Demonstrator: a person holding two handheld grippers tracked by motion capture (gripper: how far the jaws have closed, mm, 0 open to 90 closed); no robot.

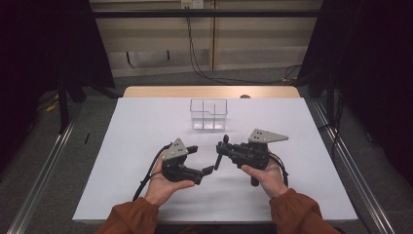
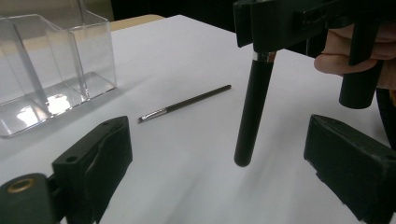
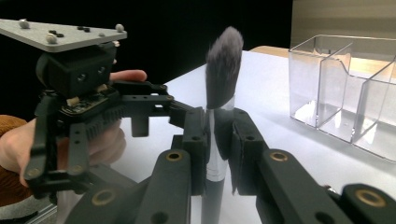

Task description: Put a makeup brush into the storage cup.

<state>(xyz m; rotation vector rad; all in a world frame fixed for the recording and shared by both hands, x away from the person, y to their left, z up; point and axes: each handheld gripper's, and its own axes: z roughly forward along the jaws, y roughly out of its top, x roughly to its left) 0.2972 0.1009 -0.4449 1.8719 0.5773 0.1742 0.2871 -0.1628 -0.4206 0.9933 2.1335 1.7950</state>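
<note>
Your right gripper (image 1: pixel 225 150) gripped the black-handled, grey-bristled makeup brush (image 3: pixel 223 70) upright.
Your left gripper (image 1: pixel 201 160) stood open beside it; the clear plastic divided organiser box (image 1: pixel 209 114) lay beyond.

Each forearm wears a rust-orange long sleeve (image 1: pixel 130 216) ending at the wrist. The left black two-jaw gripper (image 1: pixel 200 159) carries a flat grey three-cornered plate (image 1: pixel 175 149) on top; a black cable (image 1: pixel 151 168) trails from its body. The right black two-jaw gripper (image 1: pixel 221 151) carries a matching grey plate (image 1: pixel 267 136) and a black cable (image 1: pixel 282 168) at its rear. In the right gripper view, the left gripper's plate (image 3: pixel 60 33) bears small rounded studs and dark screw heads above a block-shaped black housing (image 3: pixel 77 70) with perforated linkage bars. The right gripper's own black jaw arms (image 3: pixel 275 179) pivot on brass-coloured bushings (image 3: pixel 173 156). In the left gripper view, a brass-coloured bushing (image 2: pixel 21 185) sits in a black jaw arm (image 2: pixel 93 163).
</note>
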